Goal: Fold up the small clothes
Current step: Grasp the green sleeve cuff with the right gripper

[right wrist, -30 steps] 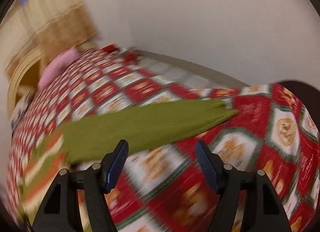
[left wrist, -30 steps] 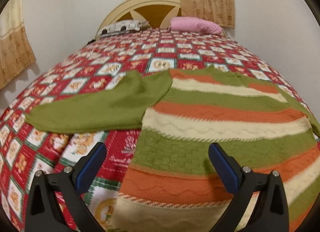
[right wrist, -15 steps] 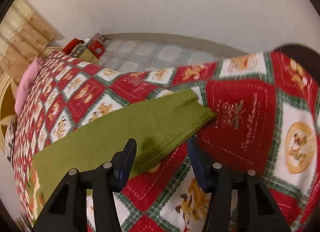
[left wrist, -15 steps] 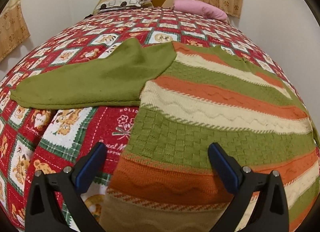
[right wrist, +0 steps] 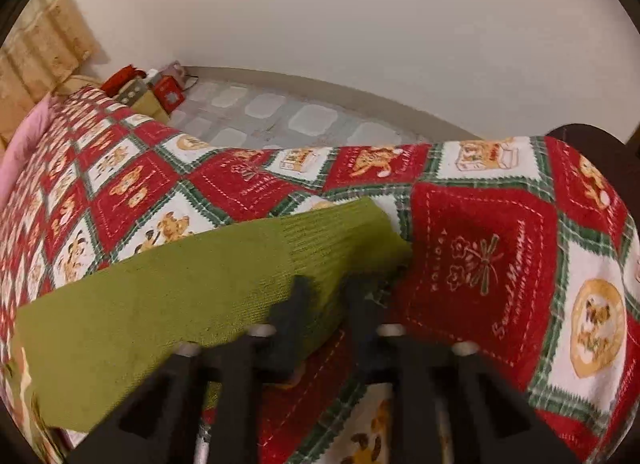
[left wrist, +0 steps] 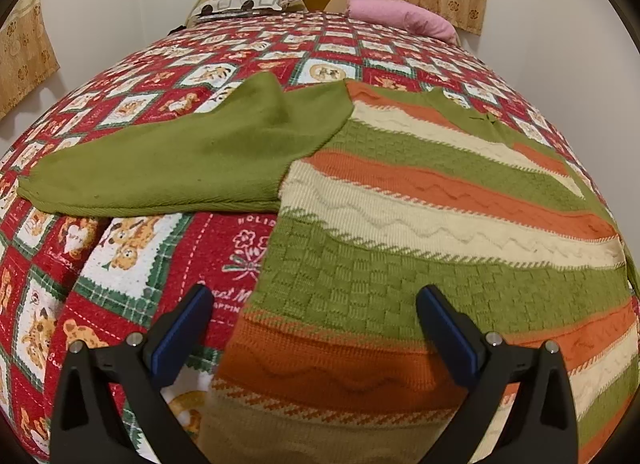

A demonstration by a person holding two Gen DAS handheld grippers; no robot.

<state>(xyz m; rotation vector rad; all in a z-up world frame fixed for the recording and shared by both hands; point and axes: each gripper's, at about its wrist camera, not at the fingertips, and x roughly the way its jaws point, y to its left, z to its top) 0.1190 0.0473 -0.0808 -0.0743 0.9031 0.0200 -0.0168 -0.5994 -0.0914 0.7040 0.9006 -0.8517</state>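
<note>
Hidden or unclear: in the right wrist view the right gripper [right wrist: 326,288] is smeared by blur at lower centre, so its pads are hard to make out; the sweater's body is mostly cut off at the lower left edge there.
Cut off: in the left wrist view the sweater [left wrist: 420,232] is running out of the frame at the bottom and at the right.
Sweater: it is lying flat on the quilt [left wrist: 132,248], filling the centre and right of the left wrist view, with its left green sleeve [left wrist: 172,168] reaching toward the left edge.
Right sleeve: the other green sleeve [right wrist: 192,284] is stretching from lower left to the centre of the right wrist view, its ribbed cuff [right wrist: 344,240] touching the gripper.
Right gripper: its jaws have just been closing and are now pinching the cuff's near edge.
Left gripper [left wrist: 314,316]: it is hovering with jaws wide apart over the sweater's hem [left wrist: 320,428], at lower centre.
Change: a second ago the right jaws were standing apart, short of the sleeve; the left view is now showing the sweater larger and nearer.
</note>
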